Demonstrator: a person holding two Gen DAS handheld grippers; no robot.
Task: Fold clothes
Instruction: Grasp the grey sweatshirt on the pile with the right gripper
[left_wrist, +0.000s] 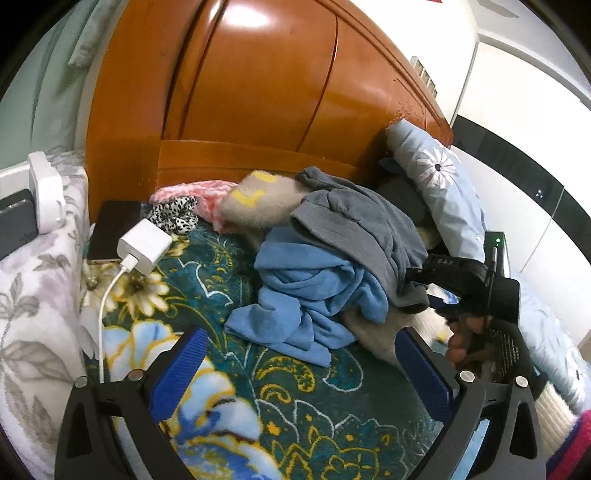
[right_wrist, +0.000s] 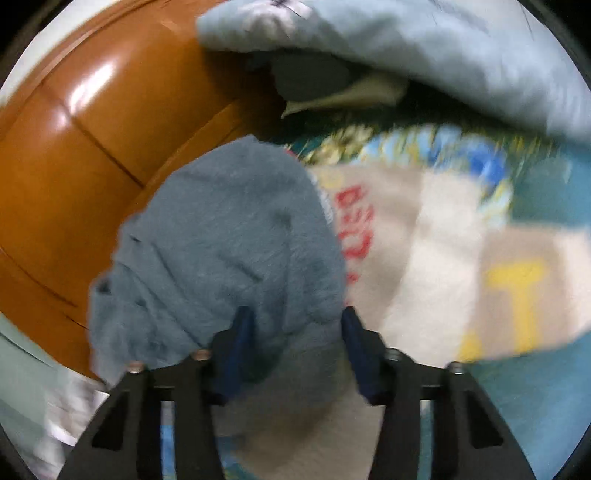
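Observation:
A pile of clothes lies on the flowered bedspread (left_wrist: 207, 291) against the wooden headboard (left_wrist: 258, 92): a grey garment (left_wrist: 354, 229) on top, a light blue fleece (left_wrist: 306, 291) under it, and a beige item with yellow marks (left_wrist: 255, 203) behind. My left gripper (left_wrist: 299, 365) is open and empty, low over the bedspread in front of the pile. My right gripper (right_wrist: 297, 332) shows in the left wrist view (left_wrist: 454, 284) at the pile's right edge. Its jaws stand apart with the grey garment (right_wrist: 221, 251) bunched between them; the view is blurred. A beige cloth with red and yellow letters (right_wrist: 424, 251) lies to its right.
A white charger with cable (left_wrist: 144, 247) lies on a dark phone (left_wrist: 110, 229) at the left. A leopard-print item (left_wrist: 173, 218) and pink cloth (left_wrist: 199, 192) lie near the headboard. A light blue daisy pillow (left_wrist: 443, 192) leans at the right. A flowered grey quilt (left_wrist: 33, 295) borders the left.

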